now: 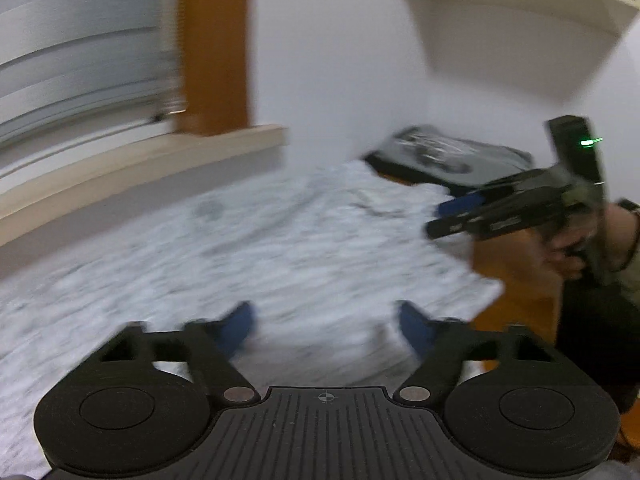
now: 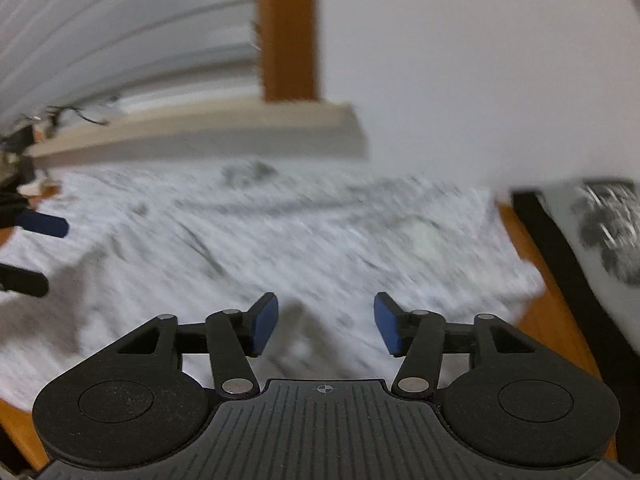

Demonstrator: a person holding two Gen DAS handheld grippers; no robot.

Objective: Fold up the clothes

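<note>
One pale mottled garment (image 2: 304, 232) covers most of the wooden counter (image 2: 556, 312), spread beneath and ahead of both tools. Beyond its far-right edge lies a dark printed cloth (image 1: 448, 152). Left tool (image 1: 327, 322) and right tool (image 2: 326, 326) hover spread, empty.

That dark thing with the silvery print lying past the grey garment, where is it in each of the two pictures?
Left wrist view: the dark printed item lies upper right of centre, beyond the far end of the grey garment, behind the right gripper.
Right wrist view: it is at the right edge, beside the garment.
Shared landmark: the orange wooden post above the pale ledge.
</note>
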